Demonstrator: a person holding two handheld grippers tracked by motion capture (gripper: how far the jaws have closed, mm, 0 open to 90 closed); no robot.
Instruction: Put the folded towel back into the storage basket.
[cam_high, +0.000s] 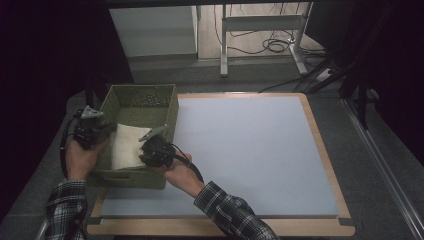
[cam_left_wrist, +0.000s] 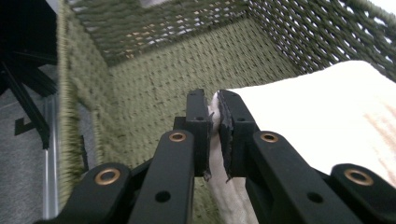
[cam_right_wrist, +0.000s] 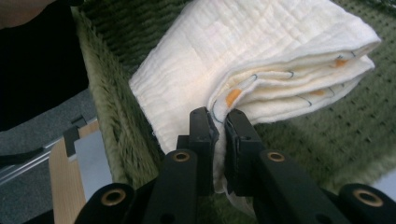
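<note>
Folded cream cloth (cam_high: 126, 145) in a green woven basket (cam_high: 142, 95)

The cloth is soft, crinkled muslin, folded in several layers with small orange and blue marks along its edges; it sits in the basket's near half, one end against the wall; the open-topped basket stands at the bench's left edge.
</note>
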